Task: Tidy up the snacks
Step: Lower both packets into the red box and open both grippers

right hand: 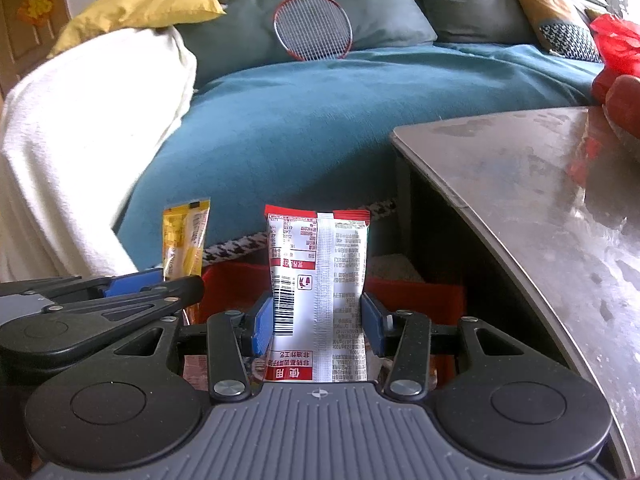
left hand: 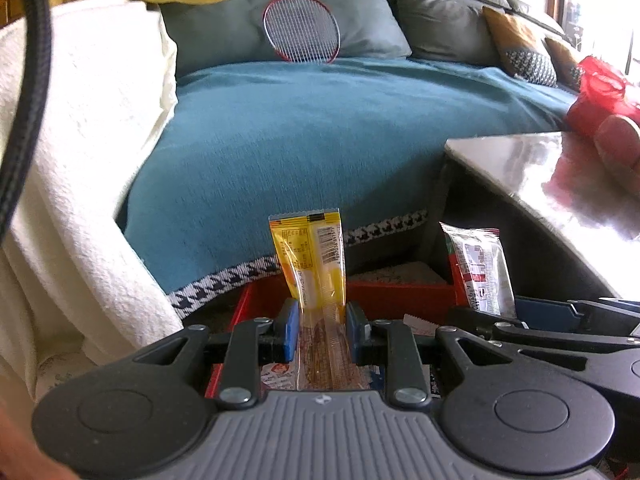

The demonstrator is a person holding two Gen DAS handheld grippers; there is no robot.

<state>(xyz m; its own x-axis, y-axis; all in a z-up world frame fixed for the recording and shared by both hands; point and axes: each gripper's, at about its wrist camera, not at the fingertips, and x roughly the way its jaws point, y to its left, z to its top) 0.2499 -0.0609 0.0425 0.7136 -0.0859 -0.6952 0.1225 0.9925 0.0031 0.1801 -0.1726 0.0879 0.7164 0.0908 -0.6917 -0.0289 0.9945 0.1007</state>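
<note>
My left gripper (left hand: 322,330) is shut on a yellow snack packet (left hand: 310,256) with a clear lower part, held upright above a red bin (left hand: 400,294). My right gripper (right hand: 318,326) is shut on a white and red snack packet (right hand: 318,264), also upright above the red bin (right hand: 416,298). Each gripper shows in the other's view: the right gripper with its white packet (left hand: 478,270) to the right in the left wrist view, the left gripper with its yellow packet (right hand: 186,236) to the left in the right wrist view. More packets lie in the bin under the grippers.
A glossy table (right hand: 540,208) juts in from the right, with red bags (right hand: 616,64) at its far edge. Behind the bin is a sofa with a teal blanket (left hand: 320,132), a white throw (left hand: 80,140) on the left, a badminton racket (left hand: 300,30) and cushions.
</note>
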